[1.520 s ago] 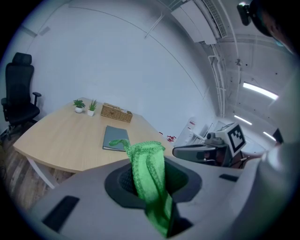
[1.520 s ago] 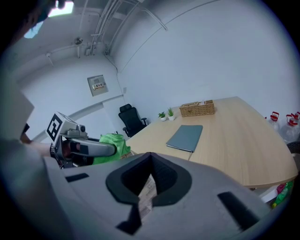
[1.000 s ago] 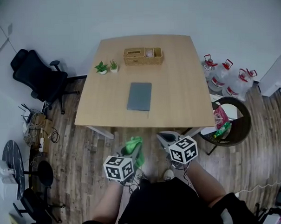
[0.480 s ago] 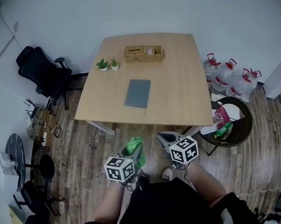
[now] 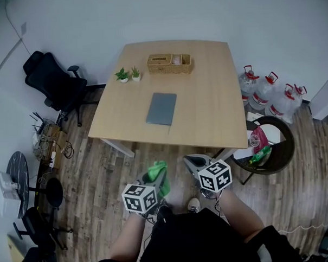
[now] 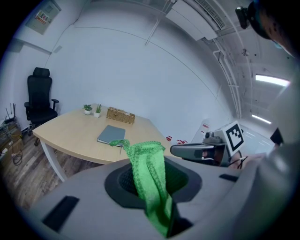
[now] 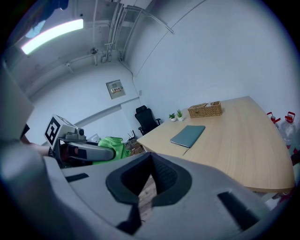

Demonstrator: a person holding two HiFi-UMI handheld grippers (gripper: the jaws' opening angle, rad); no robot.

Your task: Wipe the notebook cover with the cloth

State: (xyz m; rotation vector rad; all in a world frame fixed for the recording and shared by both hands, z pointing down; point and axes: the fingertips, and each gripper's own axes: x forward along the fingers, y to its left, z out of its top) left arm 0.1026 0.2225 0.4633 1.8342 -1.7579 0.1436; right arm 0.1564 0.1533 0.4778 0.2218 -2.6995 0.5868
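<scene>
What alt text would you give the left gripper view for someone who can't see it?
The left gripper is clamped on a green cloth, short of a wooden table that holds a grey notebook, a wicker basket and two potted plants. The right gripper shows at the right, a black office chair at the left.

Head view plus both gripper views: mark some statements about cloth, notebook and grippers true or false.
1. The left gripper is clamped on the green cloth. True.
2. The right gripper holds the notebook. False: its jaws are shut on nothing; the notebook lies on the table.
3. The cloth rests on the notebook. False: it is off the table, over the floor.
4. A wicker basket stands beyond the notebook on the table. True.
</scene>
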